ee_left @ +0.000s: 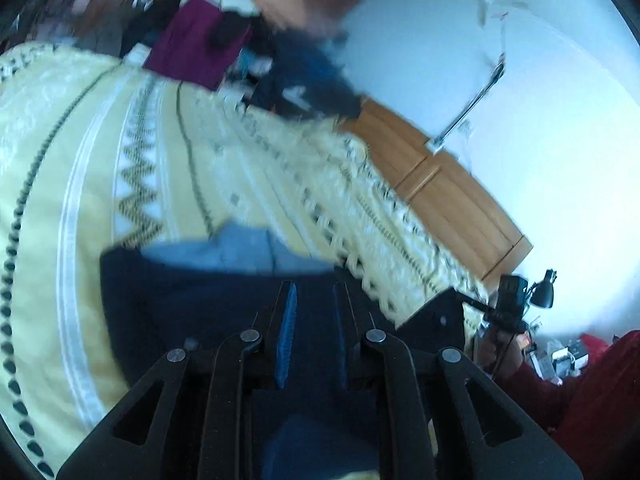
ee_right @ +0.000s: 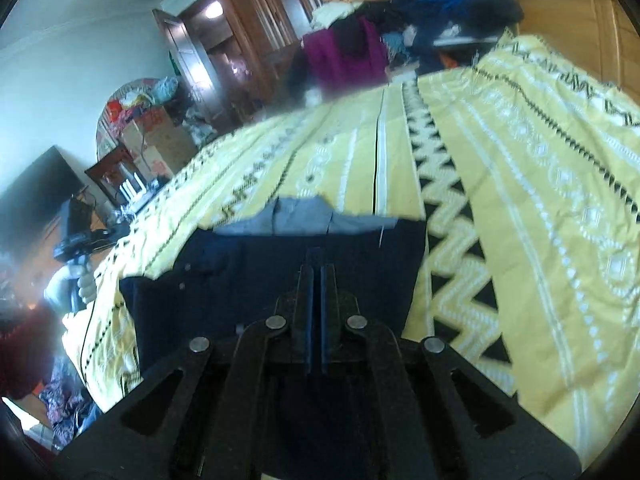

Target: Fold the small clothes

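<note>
I have both grippers low over the dark navy garment, which lies flat on the yellow patterned bedspread. Its lighter grey-blue band is the edge farthest from my tools in both views.

Through the left wrist camera, my left gripper stands with its jaws spread, a clear gap between the blue-padded fingers. The navy garment fills the gap and spreads to either side of the tool, with the grey-blue band just beyond the fingertips. I cannot tell whether the tips touch the cloth.

Through the right wrist camera, my right gripper has its jaws pressed nearly together, only a thin slit between them. The garment lies under and ahead of it; whether any cloth is pinched in that slit I cannot tell.

Beyond the garment, at the far end of the bedspread, sits a heap of clothes. The frames are motion-blurred.
</note>
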### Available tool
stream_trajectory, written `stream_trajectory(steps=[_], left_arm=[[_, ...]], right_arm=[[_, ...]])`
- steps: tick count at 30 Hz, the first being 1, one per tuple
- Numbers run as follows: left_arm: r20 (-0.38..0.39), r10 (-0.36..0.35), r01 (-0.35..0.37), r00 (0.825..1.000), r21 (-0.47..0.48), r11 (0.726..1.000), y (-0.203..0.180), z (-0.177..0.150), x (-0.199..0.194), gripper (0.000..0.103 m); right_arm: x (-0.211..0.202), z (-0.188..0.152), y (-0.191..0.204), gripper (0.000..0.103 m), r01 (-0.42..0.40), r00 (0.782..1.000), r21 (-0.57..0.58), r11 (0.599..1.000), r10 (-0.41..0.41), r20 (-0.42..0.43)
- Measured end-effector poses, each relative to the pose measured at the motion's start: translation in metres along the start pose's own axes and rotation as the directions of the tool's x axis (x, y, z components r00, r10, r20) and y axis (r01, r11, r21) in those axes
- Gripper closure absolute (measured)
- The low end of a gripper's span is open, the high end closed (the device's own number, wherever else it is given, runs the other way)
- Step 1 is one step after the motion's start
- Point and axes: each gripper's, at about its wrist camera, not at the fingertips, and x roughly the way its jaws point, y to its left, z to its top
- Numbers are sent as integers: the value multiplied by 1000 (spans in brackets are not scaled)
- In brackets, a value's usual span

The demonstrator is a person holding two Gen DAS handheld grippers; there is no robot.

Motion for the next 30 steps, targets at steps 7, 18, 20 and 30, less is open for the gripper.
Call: stream_trajectory(steps=[7, 18, 20, 30], left_arm=[[-282, 44, -87, 958, -141, 986, 57, -31, 39, 67], [-524, 138, -220, 840, -97, 971, 73, -52, 116, 56], [-509, 145, -202, 849, -57, 978, 60, -54, 115, 89], [-84, 129, -122, 988, 79, 989, -26, -6, 30, 88]], right_arm=[[11, -44, -12, 102, 17, 994, 80, 997, -8, -112], [22, -45, -8, 102, 1, 991, 62, 998, 7, -134], [16, -45, -7, 102, 13, 993, 62, 998, -6, -118], [-23, 29, 0, 103, -23, 998, -17, 1000, 24, 57]])
